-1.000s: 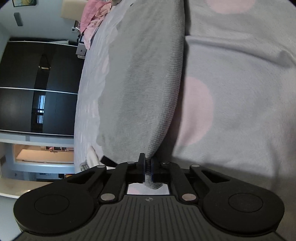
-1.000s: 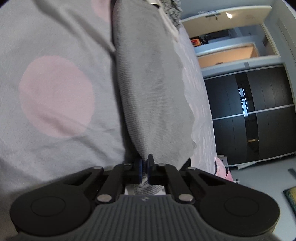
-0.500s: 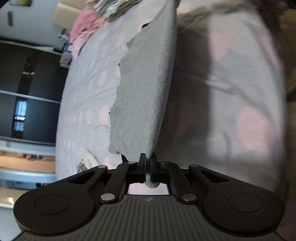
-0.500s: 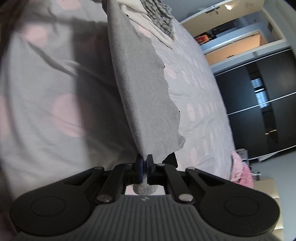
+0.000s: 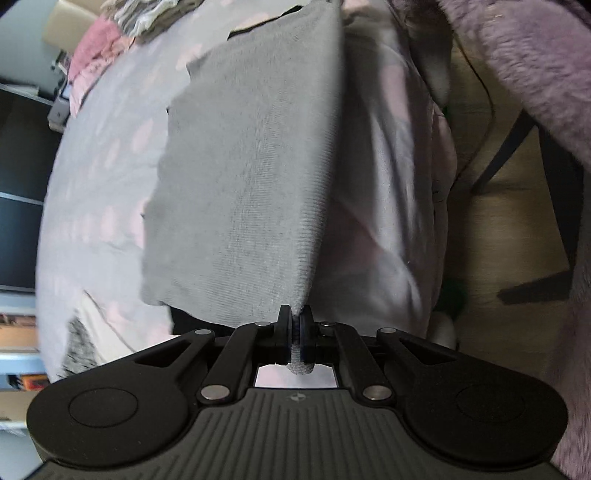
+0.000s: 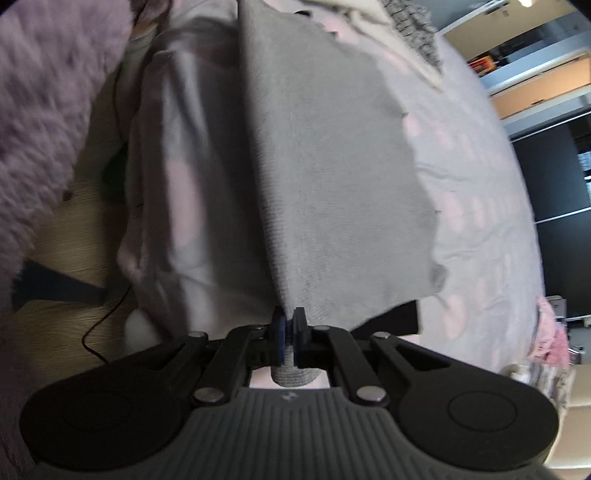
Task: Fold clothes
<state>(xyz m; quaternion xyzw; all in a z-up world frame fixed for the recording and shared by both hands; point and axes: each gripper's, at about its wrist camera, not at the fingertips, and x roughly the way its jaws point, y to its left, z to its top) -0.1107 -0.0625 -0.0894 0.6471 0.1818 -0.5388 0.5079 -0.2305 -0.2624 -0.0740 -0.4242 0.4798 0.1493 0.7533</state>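
A grey knit garment [image 5: 251,177] hangs stretched above the bed, pinched at two ends of one edge. My left gripper [image 5: 295,317] is shut on its near corner, with a tuft of fabric poking out behind the pads. In the right wrist view the same garment [image 6: 332,177] spreads away from my right gripper [image 6: 288,319], which is shut on the other corner. A dark piece of fabric [image 6: 388,317] shows under the garment's lower edge.
The bed has a grey cover with pink dots [image 5: 96,229] [image 6: 480,221]. More clothes are piled at its far end [image 5: 96,55] [image 6: 410,22]. A fluffy purple sleeve [image 5: 535,74] [image 6: 40,110] fills one side, above a wooden floor [image 5: 498,229] with a cable [image 6: 99,317]. Dark wardrobe doors [image 6: 554,206] stand beyond.
Both grippers rose and pulled back from the bed, lifting the grey garment with them. The views tipped downward, so the bed's edge, the floor and the purple sleeve came into sight.
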